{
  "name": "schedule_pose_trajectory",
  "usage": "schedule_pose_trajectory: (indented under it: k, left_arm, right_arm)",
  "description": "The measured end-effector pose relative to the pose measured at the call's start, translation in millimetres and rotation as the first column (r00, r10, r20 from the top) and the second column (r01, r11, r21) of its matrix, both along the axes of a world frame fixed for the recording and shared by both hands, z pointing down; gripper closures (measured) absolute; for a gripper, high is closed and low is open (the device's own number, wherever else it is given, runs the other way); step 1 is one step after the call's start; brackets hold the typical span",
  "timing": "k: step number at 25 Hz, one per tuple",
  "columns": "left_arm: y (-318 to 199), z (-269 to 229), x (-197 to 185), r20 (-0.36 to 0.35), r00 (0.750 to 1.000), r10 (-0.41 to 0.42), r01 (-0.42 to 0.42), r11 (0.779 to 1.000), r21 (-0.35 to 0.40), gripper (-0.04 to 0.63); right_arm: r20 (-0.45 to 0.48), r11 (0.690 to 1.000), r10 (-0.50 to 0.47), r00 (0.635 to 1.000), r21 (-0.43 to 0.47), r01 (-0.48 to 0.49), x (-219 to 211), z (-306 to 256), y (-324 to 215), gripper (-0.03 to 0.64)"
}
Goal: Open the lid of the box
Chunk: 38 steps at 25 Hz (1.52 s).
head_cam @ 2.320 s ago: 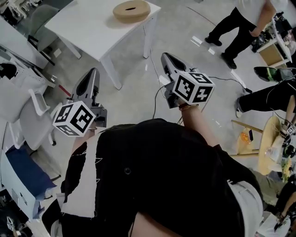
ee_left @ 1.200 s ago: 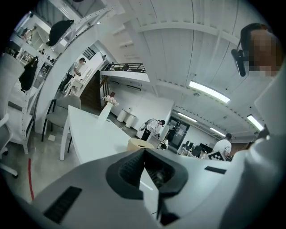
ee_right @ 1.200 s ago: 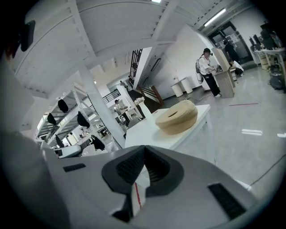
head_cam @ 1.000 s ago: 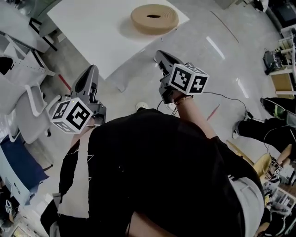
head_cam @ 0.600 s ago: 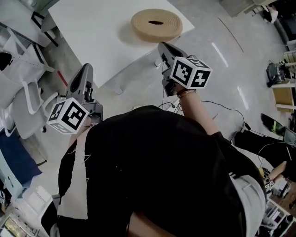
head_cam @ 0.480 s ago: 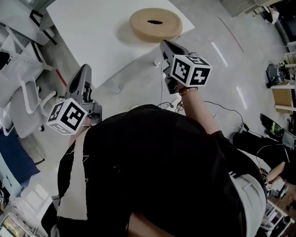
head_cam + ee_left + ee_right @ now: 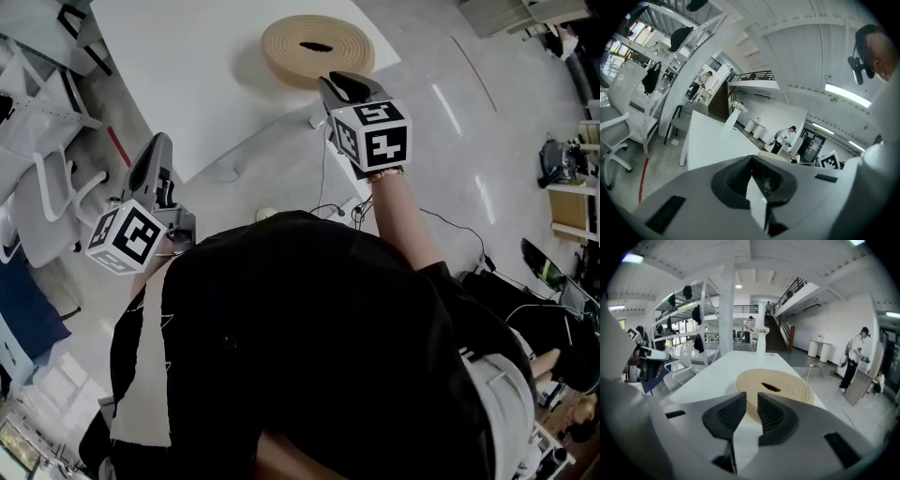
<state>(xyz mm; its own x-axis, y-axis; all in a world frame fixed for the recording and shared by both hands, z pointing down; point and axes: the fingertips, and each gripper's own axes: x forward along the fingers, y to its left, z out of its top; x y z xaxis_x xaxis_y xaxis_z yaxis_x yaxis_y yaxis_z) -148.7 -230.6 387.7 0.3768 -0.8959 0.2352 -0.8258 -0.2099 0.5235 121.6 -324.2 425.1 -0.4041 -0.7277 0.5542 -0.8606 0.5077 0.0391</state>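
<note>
The round tan box (image 7: pixel 317 49) lies flat on the white table (image 7: pixel 187 84), straight ahead of the right gripper (image 7: pixel 342 82), just beyond its fingertips and not touching them. Its jaws are opening, with nothing between them (the ridged lid, round and without a long axis, shows past the gap). The left gripper (image 7: pixel 150 155) hangs well apart from the box, jaws pressed together, empty. I judge the right one is the nearer.

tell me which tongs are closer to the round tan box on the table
Right. The right tongs, jaws opening and empty, hang at the table edge just short of the box; the left tongs are farther back, beside the table's left side.
</note>
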Motion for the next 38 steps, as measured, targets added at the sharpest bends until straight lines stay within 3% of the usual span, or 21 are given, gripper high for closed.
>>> schedule_pose_trajectory:
  k: [4, 10, 23, 28, 33, 38]
  left_arm:
    - [2.5, 7.7, -8.2, 0.005, 0.999, -0.045, 0.045, 0.999, -0.014, 0.586]
    - [3.9, 7.1, -13.3, 0.009, 0.997, -0.081, 0.081, 0.997, -0.012, 0.586]
    - [15.8, 8.1, -31.7, 0.013, 0.989, -0.15, 0.15, 0.988, -0.031, 0.586]
    - [19.0, 13.8, -33.4, 0.013, 0.988, -0.154, 0.154, 0.987, -0.044, 0.586]
    - [17.8, 14.1, -30.4, 0.01, 0.988, -0.151, 0.151, 0.988, -0.041, 0.586]
    - [15.6, 13.3, -25.6, 0.007, 0.989, -0.145, 0.145, 0.988, -0.046, 0.586]
  right_arm:
    - [-0.123, 0.993, -0.113, 0.986, 0.015, 0.116, -17.5, 9.3, -6.1, 0.491]
    - [-0.187, 0.983, -0.184, 0.965, -0.015, 0.184, -31.1, 22.9, -12.4, 0.466]
    - [-0.266, 0.975, -0.212, 0.94, 0.0, 0.22, -42.3, 35.0, -24.5, 0.468]
    - [-0.256, 0.972, -0.223, 0.941, 0.009, 0.233, -44.5, 37.4, -28.8, 0.485]
    - [-0.348, 0.958, -0.265, 0.899, 0.008, 0.285, -45.4, 42.1, -27.6, 0.491]
    - [-0.371, 0.956, -0.286, 0.884, -0.047, 0.29, -47.0, 41.1, -28.7, 0.495]
